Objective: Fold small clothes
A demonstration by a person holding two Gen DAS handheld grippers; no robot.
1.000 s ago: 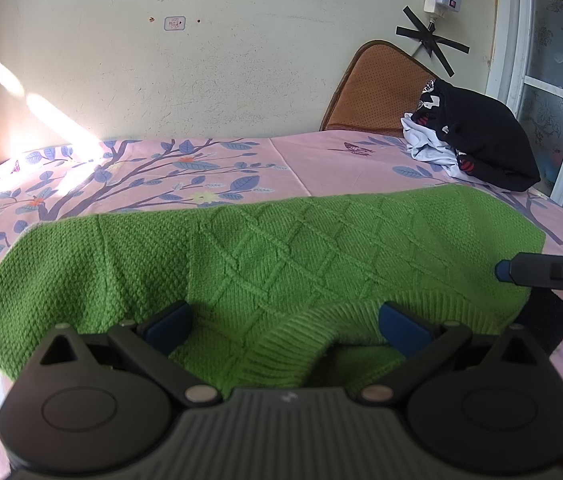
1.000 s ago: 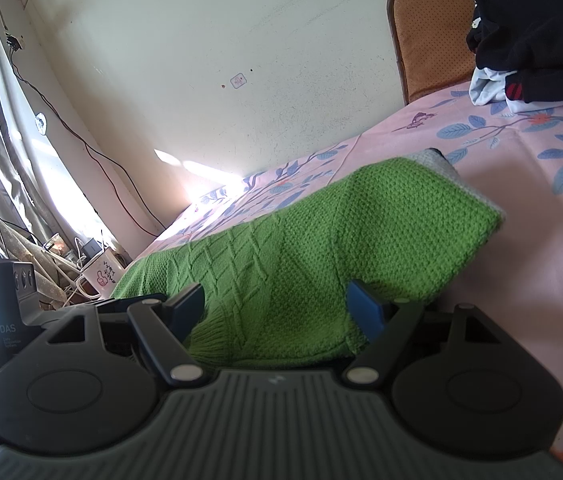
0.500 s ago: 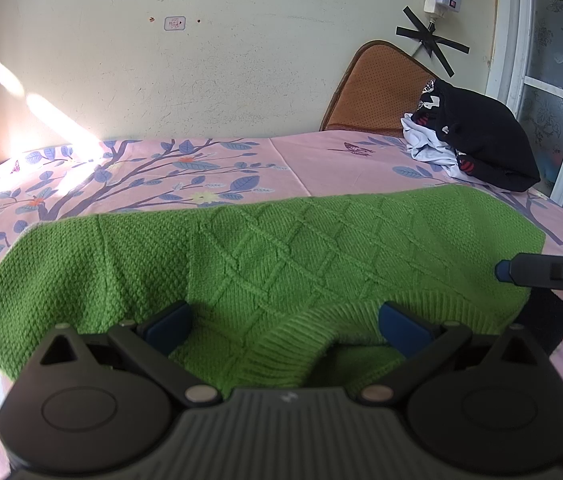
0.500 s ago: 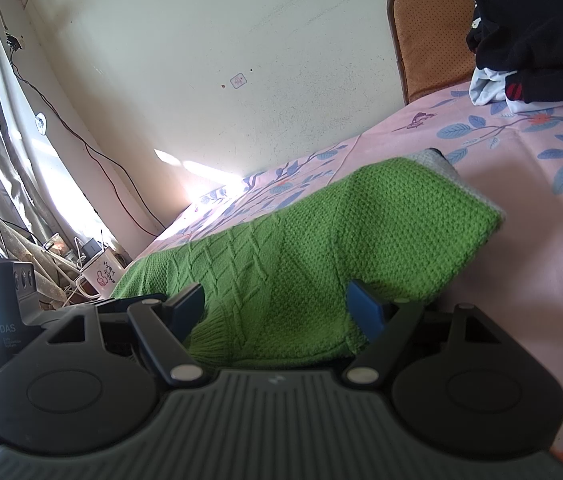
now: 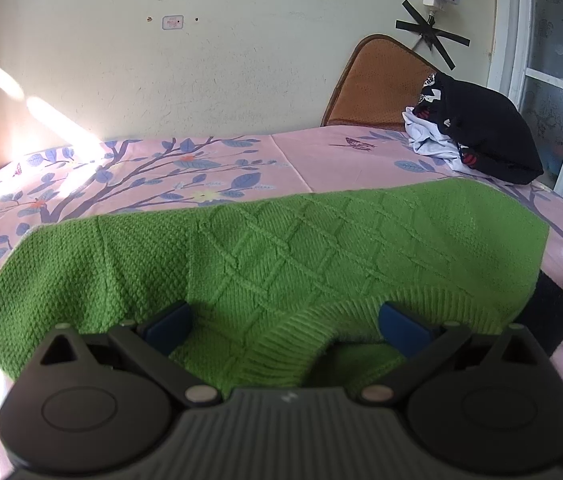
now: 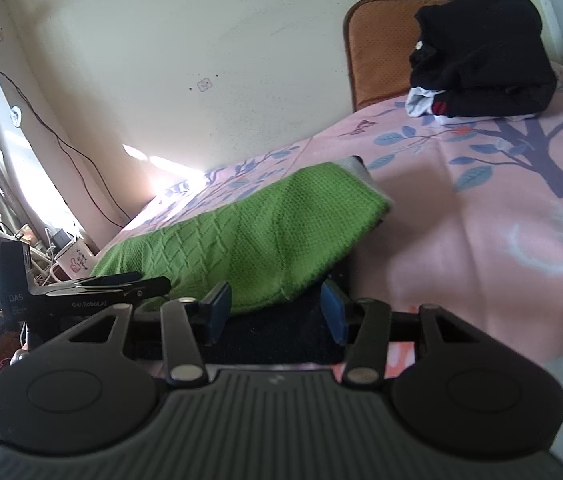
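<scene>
A green knitted sweater (image 5: 281, 256) lies spread on the pink floral bed sheet (image 5: 161, 172). My left gripper (image 5: 285, 322) is open, its blue pads (image 5: 169, 320) either side of the ribbed collar at the near edge. My right gripper (image 6: 275, 312) is open at the sweater's right end (image 6: 265, 236), its blue pads (image 6: 217, 308) over a dark cloth (image 6: 277, 336) under the sweater's edge. That dark cloth also shows in the left wrist view (image 5: 549, 316). The left gripper's body shows in the right wrist view (image 6: 81, 288).
A pile of black and white clothes (image 5: 477, 132) sits at the bed's far right corner, also seen in the right wrist view (image 6: 481, 56). A brown cushion (image 5: 377, 80) leans on the wall. Cables and a mug (image 6: 77, 260) are beside the bed's left side.
My right gripper has drawn back and turned right, its jaws narrower; the sweater edge now lies beyond the pads and the dark cloth shows between them. The left gripper has not moved.
</scene>
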